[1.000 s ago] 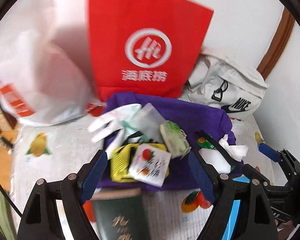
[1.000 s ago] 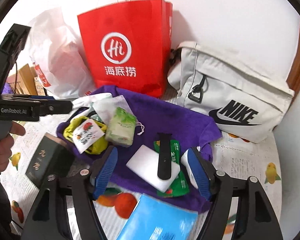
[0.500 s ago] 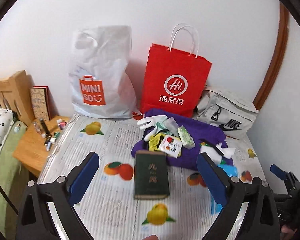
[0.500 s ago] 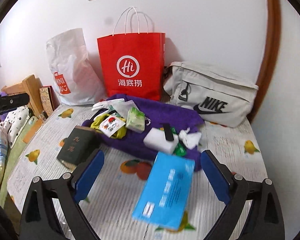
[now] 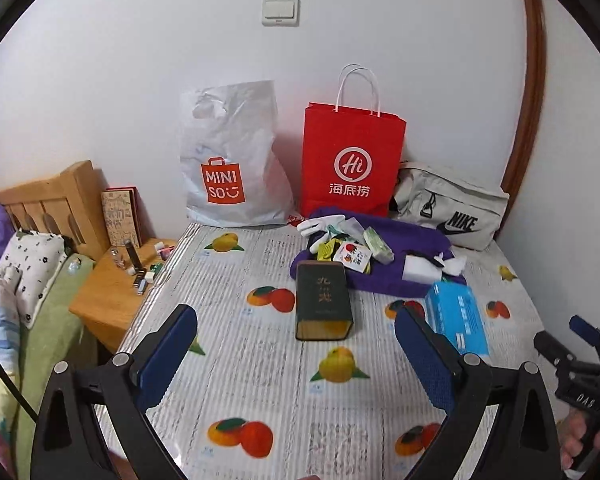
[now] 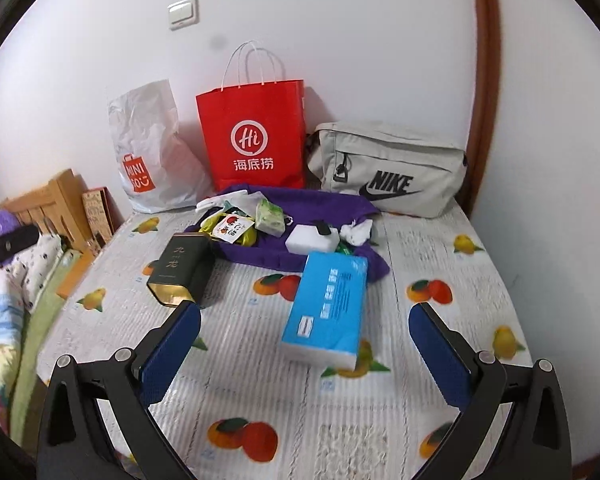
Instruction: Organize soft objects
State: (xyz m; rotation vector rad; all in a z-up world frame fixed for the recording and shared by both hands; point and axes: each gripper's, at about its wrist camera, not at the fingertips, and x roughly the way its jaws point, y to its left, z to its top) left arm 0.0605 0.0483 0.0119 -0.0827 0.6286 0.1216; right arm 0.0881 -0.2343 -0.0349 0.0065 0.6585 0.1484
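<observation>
Looking down over the fruit-print white tablecloth (image 6: pixel 420 380) covering the tabletop, w/ three bags lining its far edge: white crinkled plastic MINISO bag (image 6: pixel 148 152) toward far-left corner, red paper Hi carrier bag w/ white cord handles (image 6: pixel 256 140) mid-edge, grey fabric Nike pouch (image 6: pixel 392 168) toward far-right corner.

Lying crumpled just in front of red bag: purple fleece cloth (image 6: pixel 320 204), carrying a heap of soft bits — white fabric glove (image 5: pixel 320 225), yellow-green crumpled pouch (image 6: pixel 248 236), square fruit-print sachet (image 6: pixel 232 227), green-white tissue pack (image 6: pixel 270 218), white sponge block (image 6: pixel 310 239) w/ small black clip on top, scrunched white tissue (image 6: pixel 358 232).

Sitting nearer the tabletop's middle: blue rectangular tissue pack (image 6: pixel 328 308), far end touching the cloth; dark green rectangular tin w/ gold lettering (image 6: pixel 182 270), at cloth's left end.

Hovering over near edge, apart from everything: left gripper (image 5: pixel 296 360) w/ jaws spread wide, nothing between; right gripper (image 6: pixel 304 356) likewise wide and empty.

Fitting either a pause mid-sort or a pull-back after sorting — not settling which, so no specific move called.

For any grab here: taking one piece at a time, pinching bulk not loose edges, closing gently so soft packs aren't crushed, lifting straight up to avoid dragging cloth & spilling neighbours. Keeping tin out of it — prob. rigid, not soft.
</observation>
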